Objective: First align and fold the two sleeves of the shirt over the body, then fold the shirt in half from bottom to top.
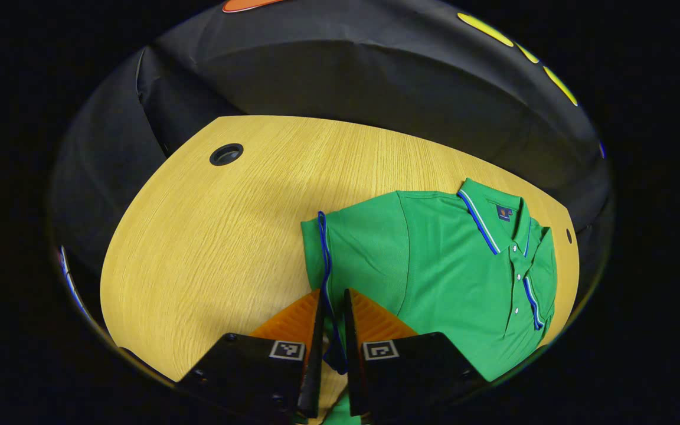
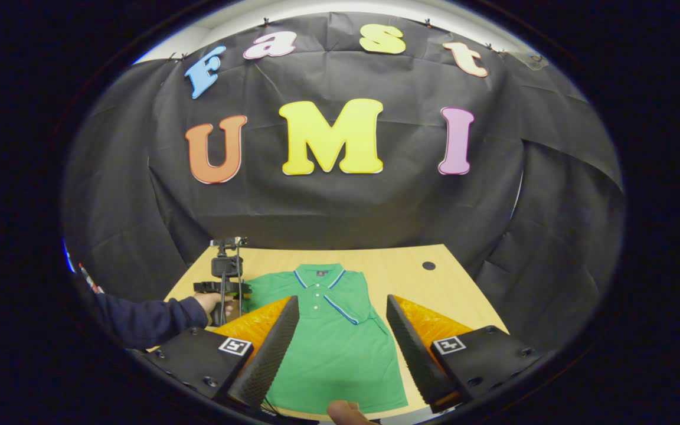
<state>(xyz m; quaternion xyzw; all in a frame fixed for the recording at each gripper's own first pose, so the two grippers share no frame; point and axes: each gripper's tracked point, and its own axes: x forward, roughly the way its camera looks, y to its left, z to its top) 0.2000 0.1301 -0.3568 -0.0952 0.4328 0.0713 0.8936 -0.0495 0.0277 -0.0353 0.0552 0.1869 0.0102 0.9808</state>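
The green shirt [image 2: 334, 348] lies flat on the wooden table [image 1: 198, 236], collar toward the far wall. The left gripper [image 1: 333, 307] is pinched on the blue-trimmed sleeve [image 1: 323, 260] edge, apparently lifted slightly. The right gripper [image 2: 343, 319] hangs wide open above the shirt's body, holding nothing.

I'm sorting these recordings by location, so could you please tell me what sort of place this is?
Most likely a staged recording booth, not a home: a black cloth wall hangs behind a light wooden table, where a green polo shirt lies flat, and a small camera rig on a stand sits at the table's edge.
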